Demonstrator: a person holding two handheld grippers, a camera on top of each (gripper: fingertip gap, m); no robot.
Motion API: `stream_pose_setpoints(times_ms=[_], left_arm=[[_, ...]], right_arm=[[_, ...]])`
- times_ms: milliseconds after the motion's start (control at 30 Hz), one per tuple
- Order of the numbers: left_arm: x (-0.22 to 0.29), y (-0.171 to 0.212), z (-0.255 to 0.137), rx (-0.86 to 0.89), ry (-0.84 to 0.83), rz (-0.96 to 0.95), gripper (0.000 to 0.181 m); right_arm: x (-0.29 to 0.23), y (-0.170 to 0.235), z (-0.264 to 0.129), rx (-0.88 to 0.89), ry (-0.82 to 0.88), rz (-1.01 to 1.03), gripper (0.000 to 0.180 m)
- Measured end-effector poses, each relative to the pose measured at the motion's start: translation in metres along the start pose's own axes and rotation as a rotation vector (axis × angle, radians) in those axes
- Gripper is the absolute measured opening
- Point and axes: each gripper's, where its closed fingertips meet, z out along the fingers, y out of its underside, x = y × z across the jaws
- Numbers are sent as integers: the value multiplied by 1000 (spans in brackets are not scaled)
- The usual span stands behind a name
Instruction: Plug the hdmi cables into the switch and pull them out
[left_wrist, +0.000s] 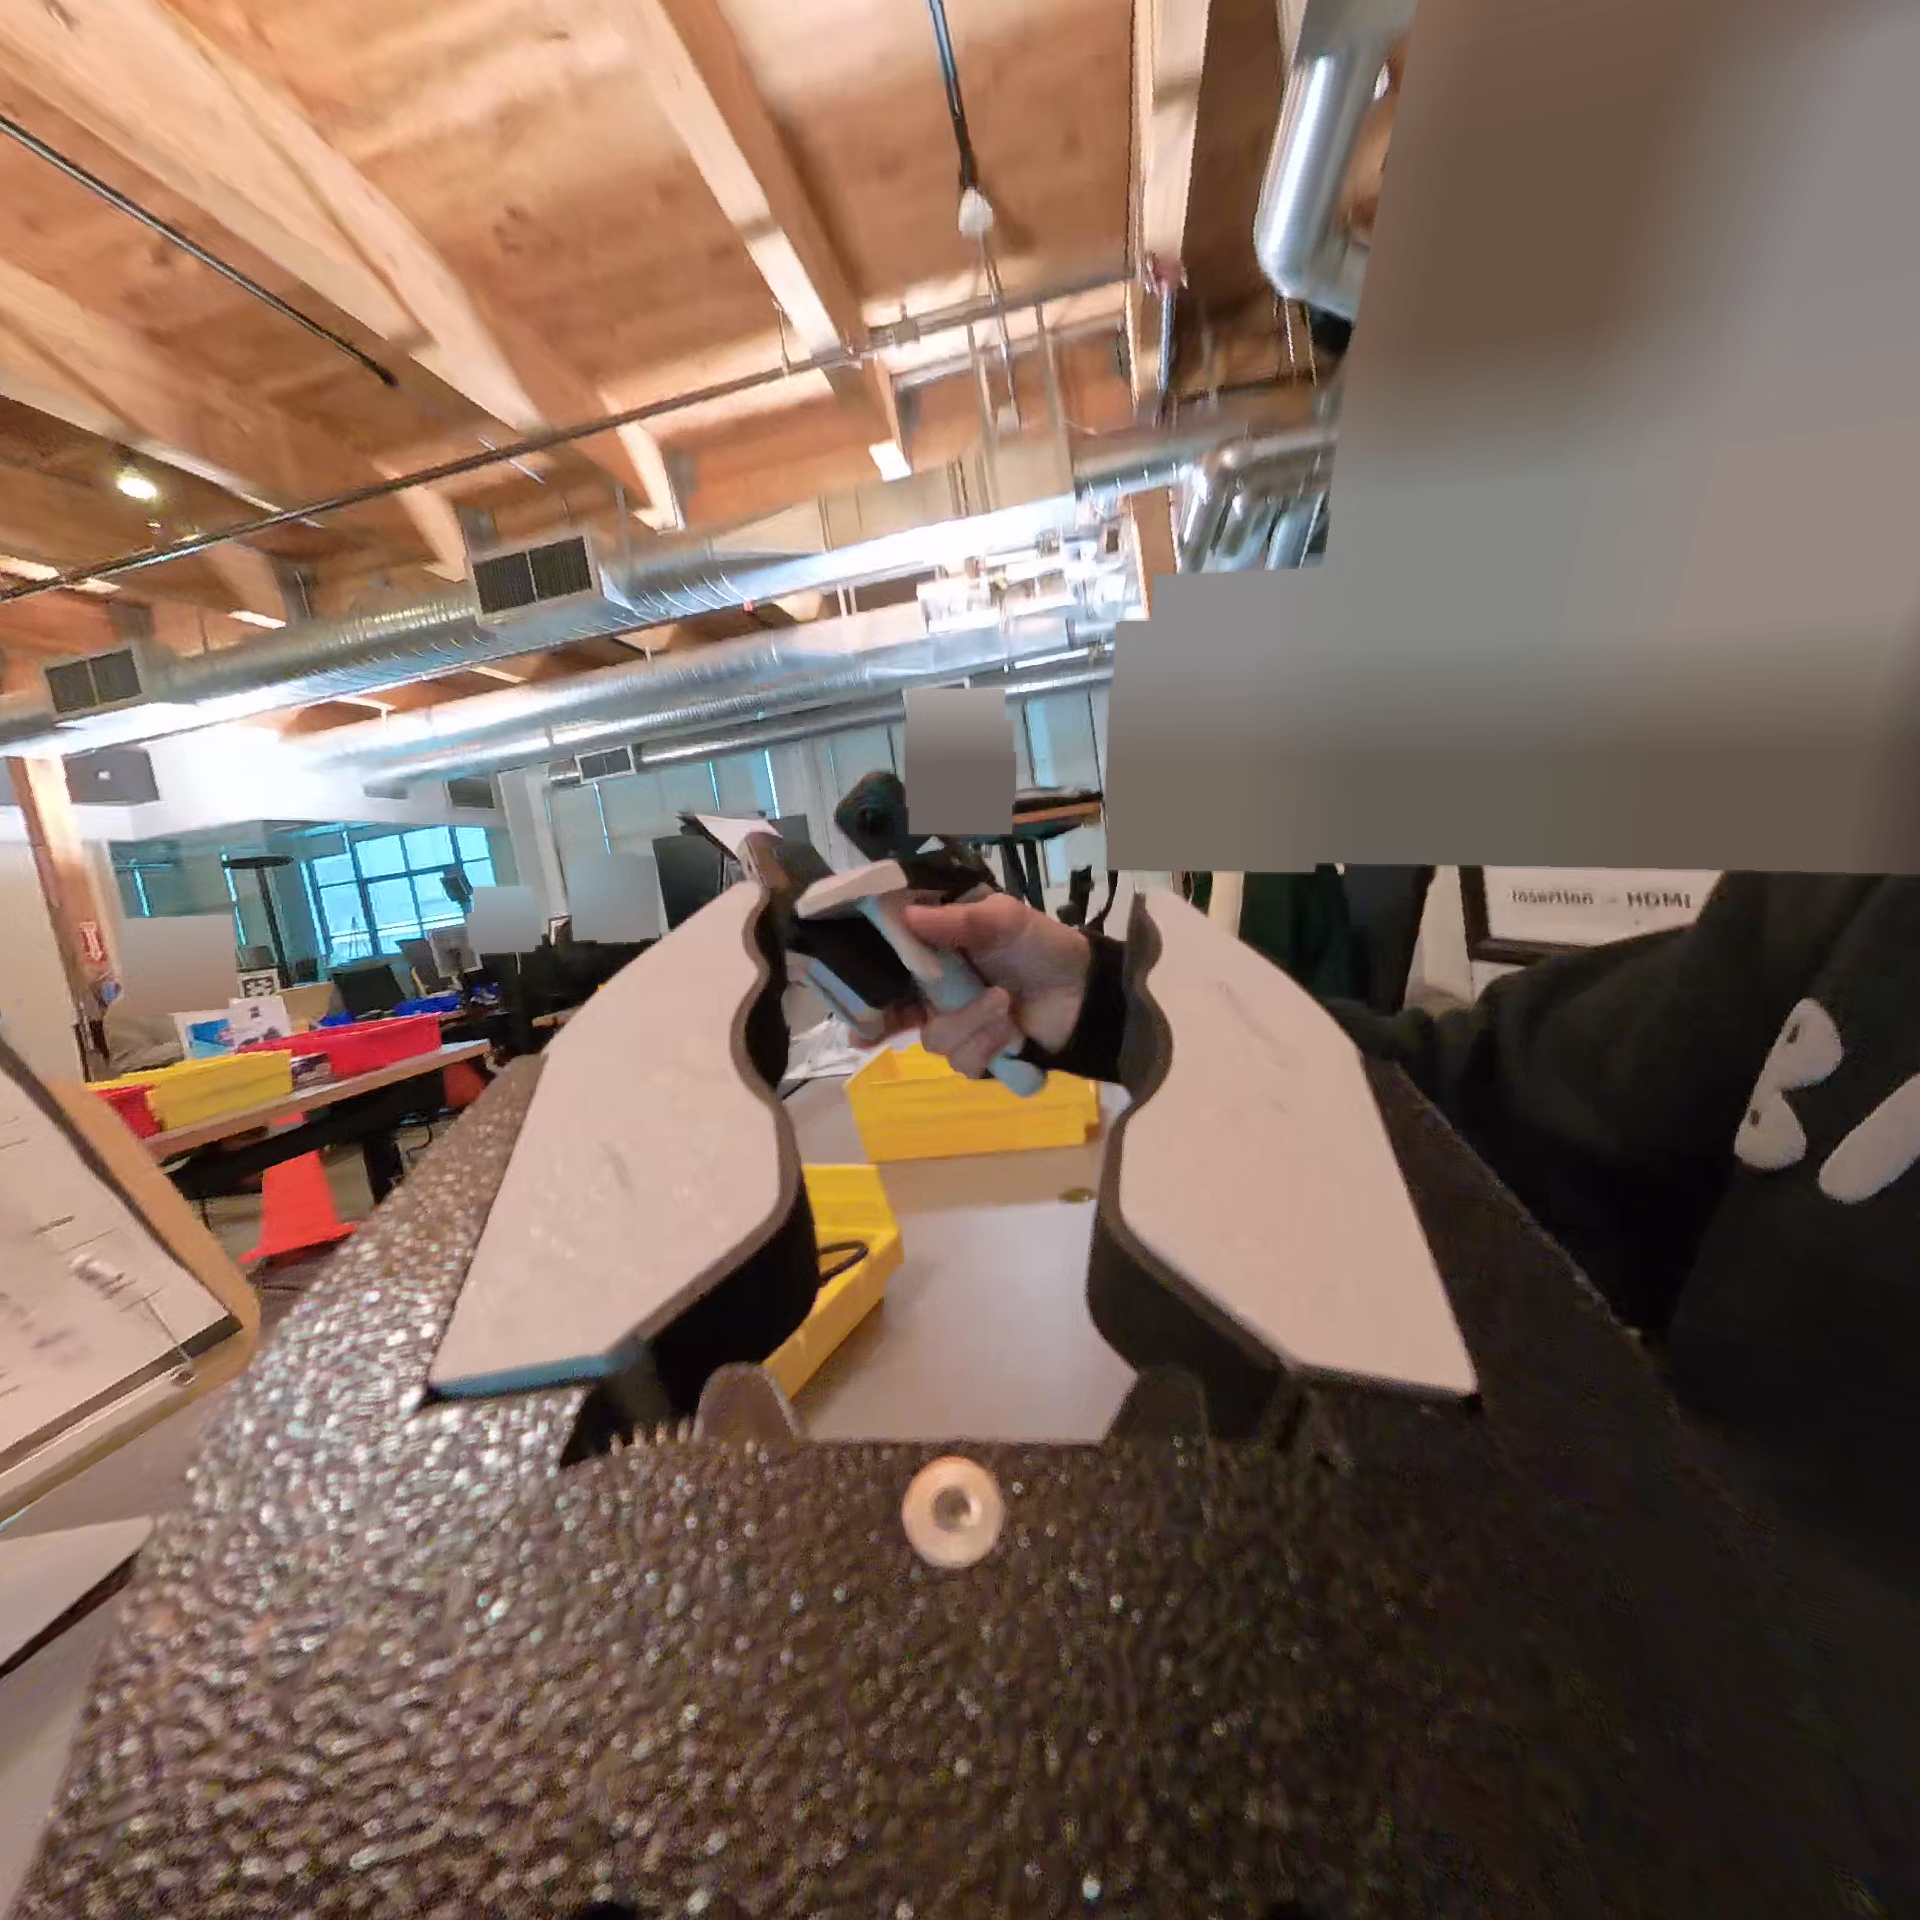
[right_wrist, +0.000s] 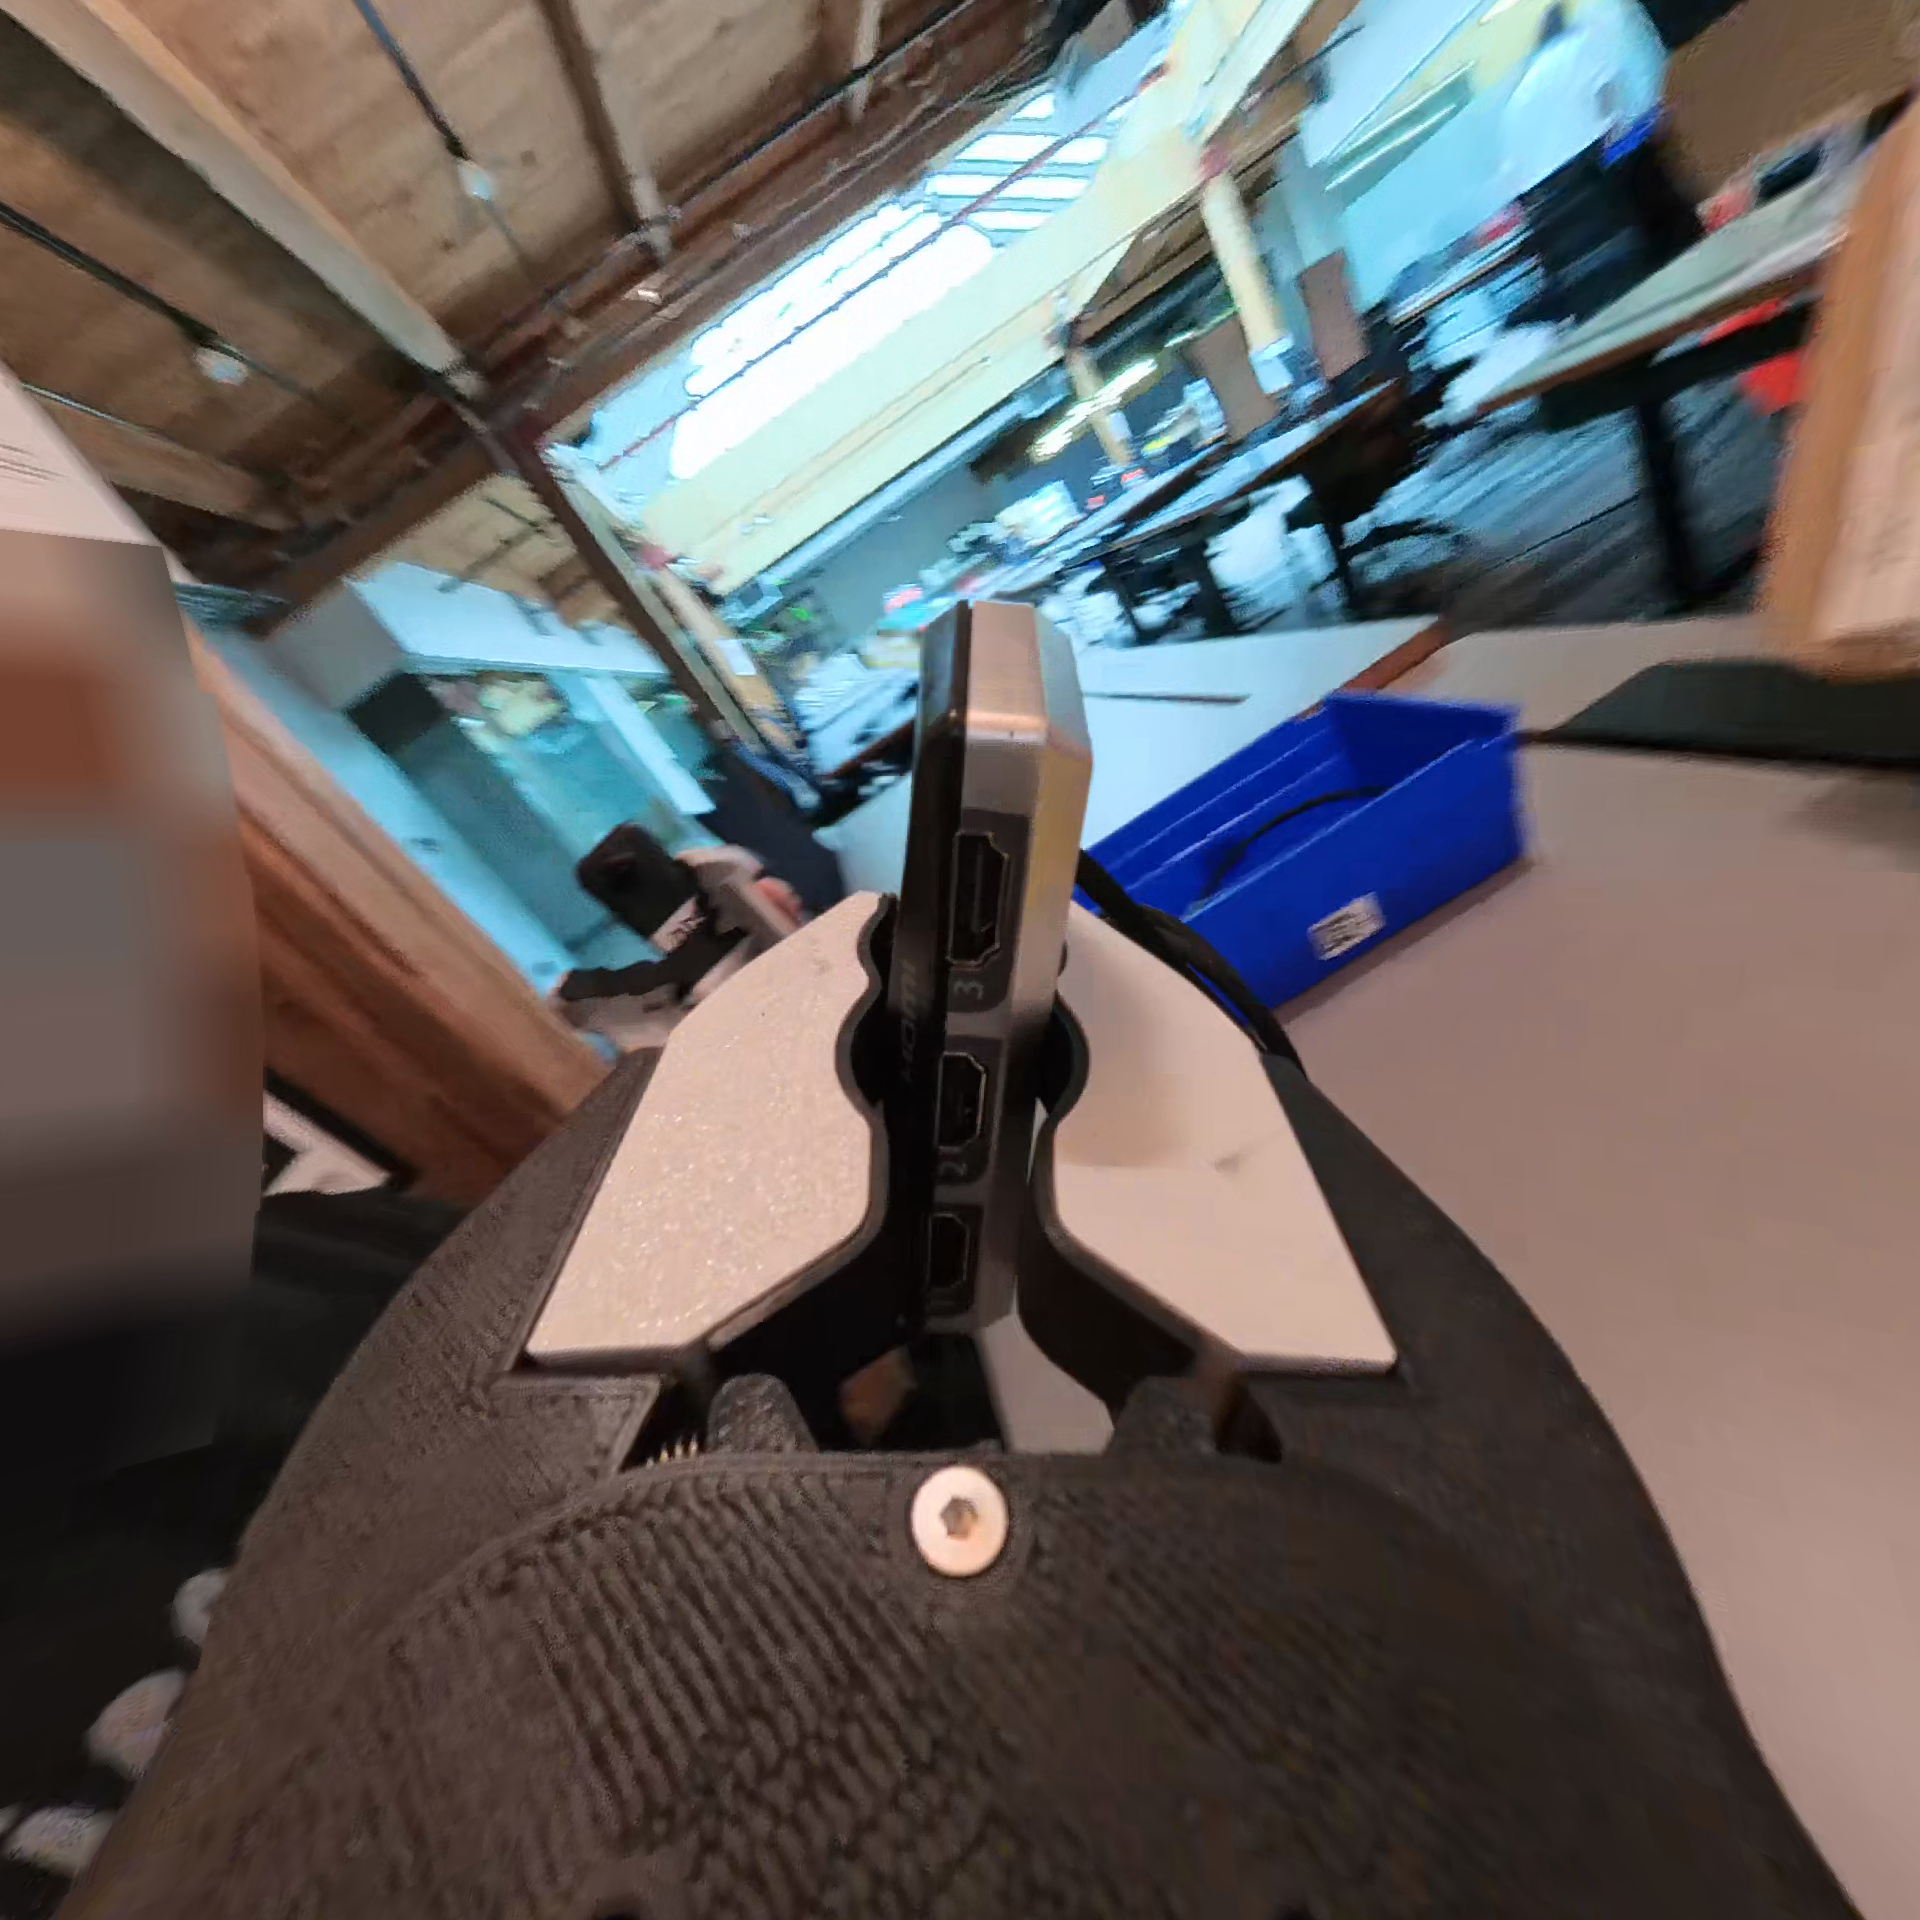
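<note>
Item 1. Surface (right_wrist: 1621, 1091): a pale grey top, seen spread to the right of and beyond the right claw; nothing on it was being worked.

Item 2. Blue bin (right_wrist: 1351, 831): stood on the surface beyond the right claw and to its right, a black cable (right_wrist: 1288, 821) lying coiled inside, judged to be kept there within easy reach for plugging.

Item 3. Yellow bins (left_wrist: 966, 1117): seen past and between the fingers of the left claw, a dark cord showing in the nearer one.

Item 4. Right claw (right_wrist: 961, 1023): clenched on the switch (right_wrist: 997, 831), which was held upright on edge between the fingers, protruding past the tips. The row of three ports was turned toward the camera, judged so that sockets stayed exposed and steady for a plug. All three ports were empty.

Item 5. Left claw (left_wrist: 945, 997): released, fingers well apart, nothing between them; raised off the surface and judged free to fetch a cable.

Item 6. Hand (left_wrist: 997, 987): seen beyond the left claw, gripping the handle of the right claw.
</note>
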Motion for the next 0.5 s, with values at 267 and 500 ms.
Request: stream_pose_setpoints(times_ms=[267,500], left_arm=[[-47,41,-15,-58,-101,-125,58],[-73,68,-25,-76,-154,-245,51]], right_arm=[[63,-119,-63,7,483,-275,23],[155,-151,-121,-156,843,-257,23]])
